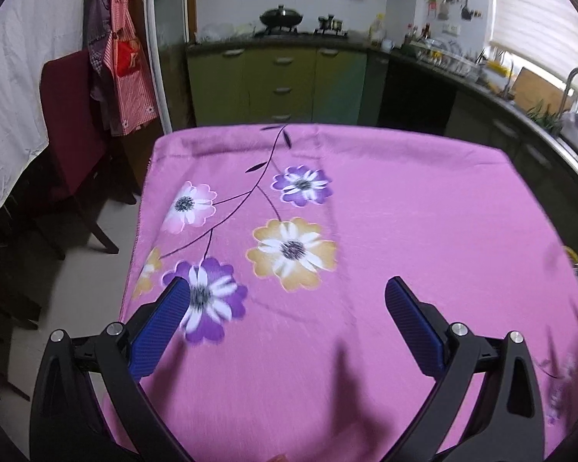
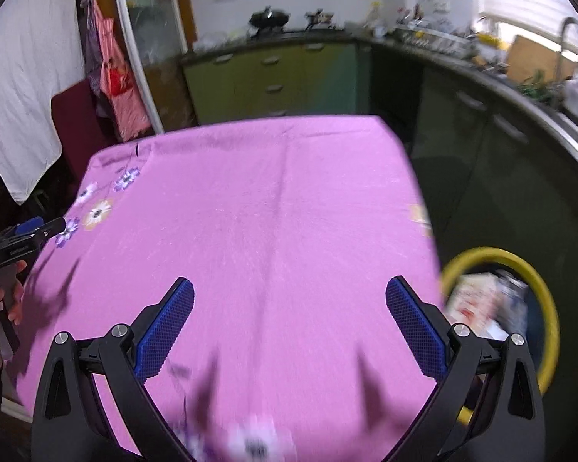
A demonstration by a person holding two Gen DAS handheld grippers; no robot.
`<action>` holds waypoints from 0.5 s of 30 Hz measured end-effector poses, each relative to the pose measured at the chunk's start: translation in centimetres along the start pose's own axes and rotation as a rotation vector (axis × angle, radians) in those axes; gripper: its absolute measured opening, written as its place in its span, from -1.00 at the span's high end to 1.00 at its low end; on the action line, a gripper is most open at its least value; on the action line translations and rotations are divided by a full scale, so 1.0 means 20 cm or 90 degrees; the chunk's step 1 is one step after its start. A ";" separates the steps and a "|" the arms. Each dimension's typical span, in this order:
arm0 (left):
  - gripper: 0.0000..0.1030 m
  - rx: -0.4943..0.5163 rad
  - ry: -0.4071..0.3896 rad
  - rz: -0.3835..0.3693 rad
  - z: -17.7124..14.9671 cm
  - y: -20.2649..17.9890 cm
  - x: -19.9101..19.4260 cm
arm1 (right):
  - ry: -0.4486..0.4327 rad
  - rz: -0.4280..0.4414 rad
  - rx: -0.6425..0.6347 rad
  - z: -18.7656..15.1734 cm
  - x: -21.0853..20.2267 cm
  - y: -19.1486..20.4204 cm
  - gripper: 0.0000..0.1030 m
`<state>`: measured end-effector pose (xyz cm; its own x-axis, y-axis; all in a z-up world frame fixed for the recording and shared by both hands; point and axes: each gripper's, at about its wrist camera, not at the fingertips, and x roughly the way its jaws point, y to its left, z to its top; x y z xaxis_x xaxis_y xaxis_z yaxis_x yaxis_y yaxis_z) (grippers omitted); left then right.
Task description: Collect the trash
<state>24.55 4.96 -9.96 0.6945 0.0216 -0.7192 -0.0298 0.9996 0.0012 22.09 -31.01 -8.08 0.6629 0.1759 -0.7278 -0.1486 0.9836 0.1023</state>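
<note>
Desk [image 2: 273, 208]: we see no trash left.
Bin [image 2: 547, 292]: wrappers [image 2: 478, 300] inside.
Left gripper [image 1: 287, 288], right gripper [image 2: 289, 288]: spread, empty.
Progress: we judge collection finished.

tablecloth [image 2: 269, 211] on table, bin [image 2: 539, 288] right of it, trash [image 2: 478, 300] inside
</note>
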 end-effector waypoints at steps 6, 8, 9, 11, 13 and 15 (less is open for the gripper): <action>-0.88 0.002 0.037 0.005 0.07 0.01 0.19 | 0.050 -0.023 -0.018 0.14 0.39 0.01 -0.91; -0.88 0.000 0.046 0.000 0.08 0.01 0.22 | 0.055 -0.036 -0.020 0.17 0.46 0.00 -0.91; -0.88 -0.002 0.050 -0.002 0.09 0.01 0.23 | 0.059 -0.037 -0.016 0.18 0.49 -0.01 -0.91; -0.88 -0.004 0.060 -0.006 0.09 0.00 0.26 | 0.064 -0.042 -0.018 0.20 0.53 0.00 -0.91; -0.88 0.000 0.065 -0.006 0.09 -0.01 0.28 | 0.067 -0.050 -0.024 0.20 0.56 0.00 -0.91; -0.88 0.003 0.064 -0.006 0.09 -0.02 0.28 | 0.071 -0.049 -0.022 0.19 0.57 0.00 -0.91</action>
<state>29.79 4.71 -12.82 0.6195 0.0098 -0.7849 -0.0201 0.9998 -0.0034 32.44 -28.93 -13.81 0.5880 0.0923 -0.8036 -0.1267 0.9917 0.0212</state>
